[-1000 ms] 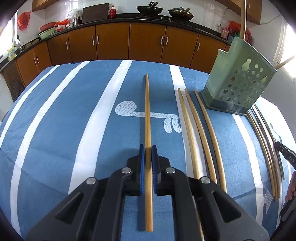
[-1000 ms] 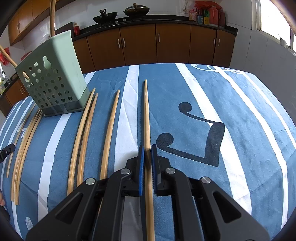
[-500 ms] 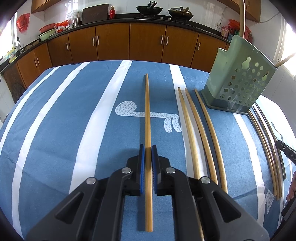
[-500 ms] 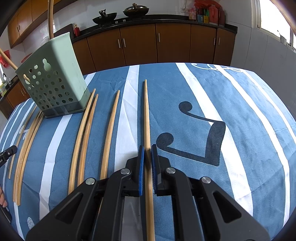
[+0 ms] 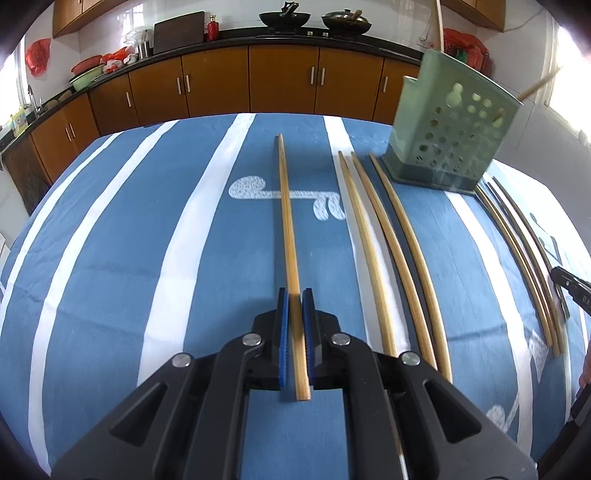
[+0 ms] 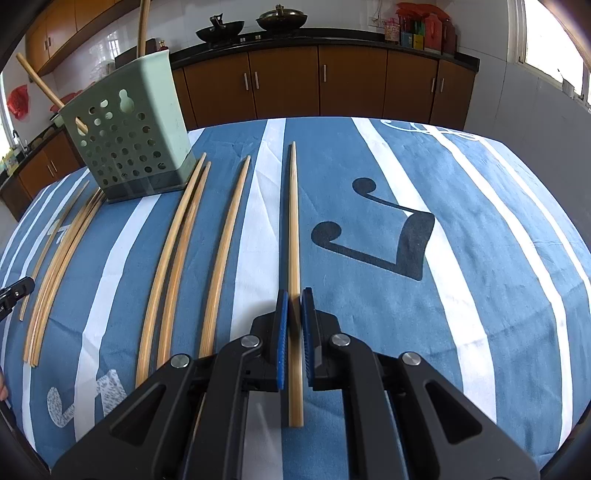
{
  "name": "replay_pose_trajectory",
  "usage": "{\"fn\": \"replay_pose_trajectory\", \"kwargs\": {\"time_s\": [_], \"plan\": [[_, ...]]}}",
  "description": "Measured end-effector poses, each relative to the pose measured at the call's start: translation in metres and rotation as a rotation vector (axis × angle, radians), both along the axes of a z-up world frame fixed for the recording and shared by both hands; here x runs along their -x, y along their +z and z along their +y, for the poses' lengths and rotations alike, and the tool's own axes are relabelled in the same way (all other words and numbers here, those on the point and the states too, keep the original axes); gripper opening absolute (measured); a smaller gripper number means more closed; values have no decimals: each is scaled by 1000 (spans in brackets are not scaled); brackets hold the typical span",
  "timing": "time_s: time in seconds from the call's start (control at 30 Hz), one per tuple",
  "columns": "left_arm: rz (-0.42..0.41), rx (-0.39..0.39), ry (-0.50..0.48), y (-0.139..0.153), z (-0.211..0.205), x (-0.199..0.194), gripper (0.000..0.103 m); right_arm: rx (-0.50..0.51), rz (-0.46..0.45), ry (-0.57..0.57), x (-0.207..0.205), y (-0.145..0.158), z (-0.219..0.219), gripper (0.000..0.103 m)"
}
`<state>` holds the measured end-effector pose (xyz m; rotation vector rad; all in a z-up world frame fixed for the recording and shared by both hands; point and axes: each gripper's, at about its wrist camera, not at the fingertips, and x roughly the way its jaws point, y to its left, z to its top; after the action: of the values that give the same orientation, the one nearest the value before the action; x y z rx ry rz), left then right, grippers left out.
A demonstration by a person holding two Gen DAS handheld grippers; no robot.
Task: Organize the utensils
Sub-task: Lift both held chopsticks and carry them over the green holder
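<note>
Pinching one chopstick in left gripper, another chopstick in right gripper; green holder nearby.

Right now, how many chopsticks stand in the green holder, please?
2 in the holder: an upright chopstick at the back, a leaning chopstick poking sideways; others may hide inside.

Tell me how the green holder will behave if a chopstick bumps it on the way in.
The green holder is tall on a small base and looks like thin perforated plastic, so it is probably light and could tip or slide on the cloth. The chopsticks already leaning out of it may pull it sideways. It seems rigid enough not to flex.
</note>
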<state>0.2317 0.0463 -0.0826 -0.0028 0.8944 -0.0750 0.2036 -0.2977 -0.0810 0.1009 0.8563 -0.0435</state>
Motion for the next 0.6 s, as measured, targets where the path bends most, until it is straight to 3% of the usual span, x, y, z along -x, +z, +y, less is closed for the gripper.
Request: {"fn": "replay_pose_trajectory", "kwargs": {"time_s": [0.27, 0.6], "plan": [[2, -3, -5, 8, 3, 5, 8, -16, -23, -6, 4, 13, -5, 7], [-163, 64, 32, 69, 19, 11, 8, -49, -168, -31, 15, 61, -17, 7]]}}
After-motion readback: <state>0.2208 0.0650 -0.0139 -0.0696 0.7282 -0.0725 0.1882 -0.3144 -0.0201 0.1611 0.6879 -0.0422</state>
